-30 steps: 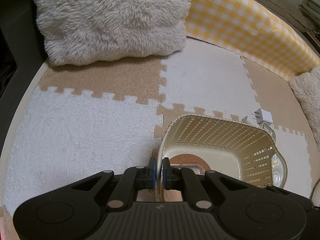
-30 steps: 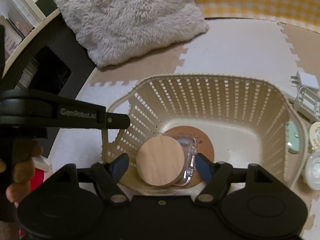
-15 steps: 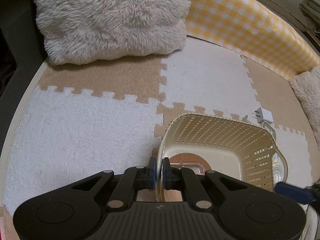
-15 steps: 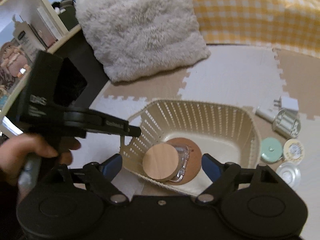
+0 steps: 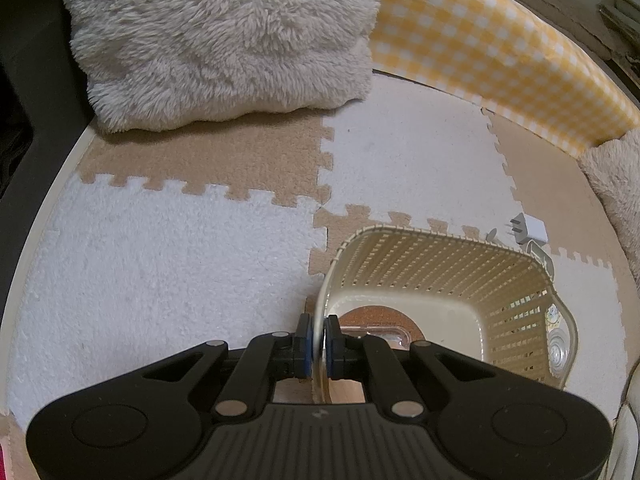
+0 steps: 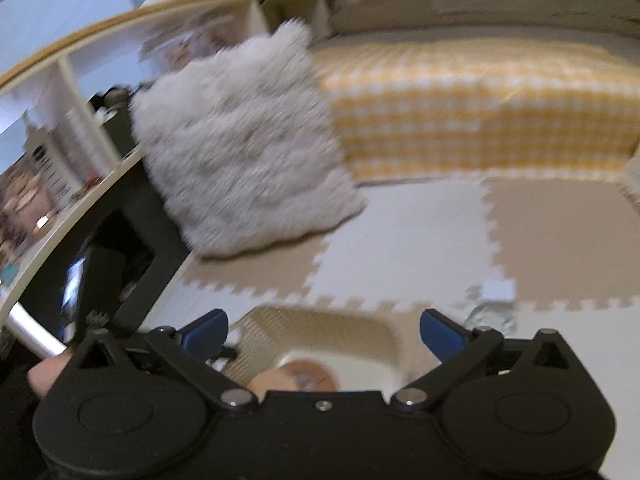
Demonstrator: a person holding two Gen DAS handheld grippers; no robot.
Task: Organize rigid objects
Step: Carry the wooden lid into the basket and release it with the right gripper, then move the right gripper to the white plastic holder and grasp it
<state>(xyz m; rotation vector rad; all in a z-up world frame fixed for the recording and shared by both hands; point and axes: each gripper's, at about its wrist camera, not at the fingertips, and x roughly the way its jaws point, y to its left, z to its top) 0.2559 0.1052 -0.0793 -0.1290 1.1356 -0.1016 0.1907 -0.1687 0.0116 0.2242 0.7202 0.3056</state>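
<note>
Wide floor of interlocking foam mats (image 5: 168, 264), tan and white, under everything. Far left, a shaggy cushion (image 5: 224, 44) leaning at the mat's edge; far right, a yellow checked mattress (image 5: 492, 48).

Near centre, the cream slatted basket (image 5: 448, 264), the collecting place for the loose hard things. Left gripper (image 5: 315, 346) clenched on the basket's near-left rim, one blue pad inside the wall and one outside, probably to steady it while items go in.

Right gripper (image 6: 322, 330) above the basket, jaws just spread to full width, nothing between them; released, so likely free for the next pick.

Inside the basket, seen blurred from the right wrist: a round wooden lid (image 6: 276, 382) on a clear container, over a cork disc (image 5: 380, 314). Already sorted, by the look of it.

Beyond the basket's far right corner, a white plug adapter (image 5: 530, 229) on the mat, not yet put away.
</note>
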